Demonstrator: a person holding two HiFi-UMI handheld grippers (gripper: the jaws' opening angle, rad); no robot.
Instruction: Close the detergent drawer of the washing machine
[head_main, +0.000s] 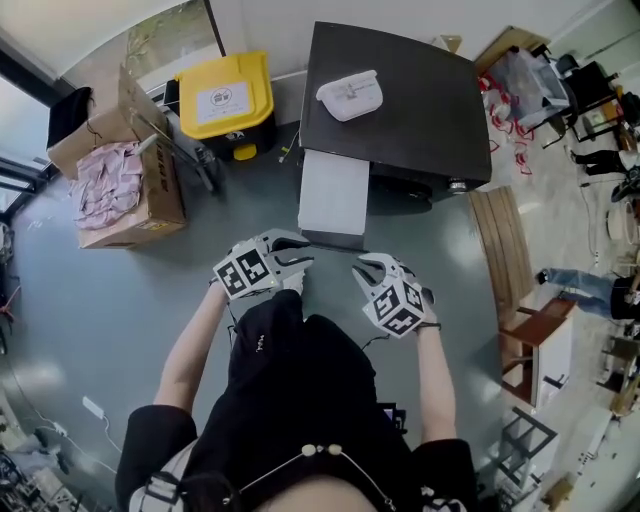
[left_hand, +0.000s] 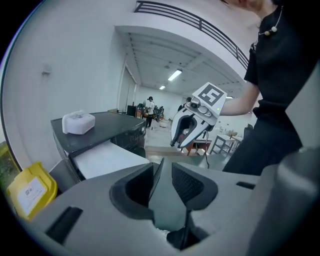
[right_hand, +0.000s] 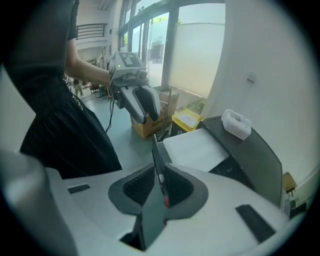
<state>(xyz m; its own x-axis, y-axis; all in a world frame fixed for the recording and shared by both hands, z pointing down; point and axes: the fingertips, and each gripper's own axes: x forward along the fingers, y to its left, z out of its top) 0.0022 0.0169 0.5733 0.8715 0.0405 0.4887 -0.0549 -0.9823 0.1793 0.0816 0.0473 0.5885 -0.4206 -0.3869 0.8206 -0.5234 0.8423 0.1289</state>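
Your detergent drawer (head_main: 333, 190) is pulled out of the washing machine (head_main: 420, 110). It shows as a white slab jutting from the left part of the machine's front, towards you.

Both grippers hang just short of the drawer's front edge, touching nothing. Your left gripper (head_main: 303, 252) is in line with the drawer's left corner, with its jaws spread wide and nothing between them. Your right gripper (head_main: 363, 275) sits a little to the right of the drawer, with its jaws only narrowly parted and also empty. Between the grippers and the drawer front lies a strip of grey floor (head_main: 120, 290).

On top of the machine, towards its left side, rests a white pouch (head_main: 350, 95). To the left of the machine stand a yellow-lidded bin (head_main: 225, 92) and, nearer you, a cardboard box (head_main: 165, 185) holding pink cloth (head_main: 105, 185). A wooden plank (head_main: 500, 250) lies off the machine's right front corner.
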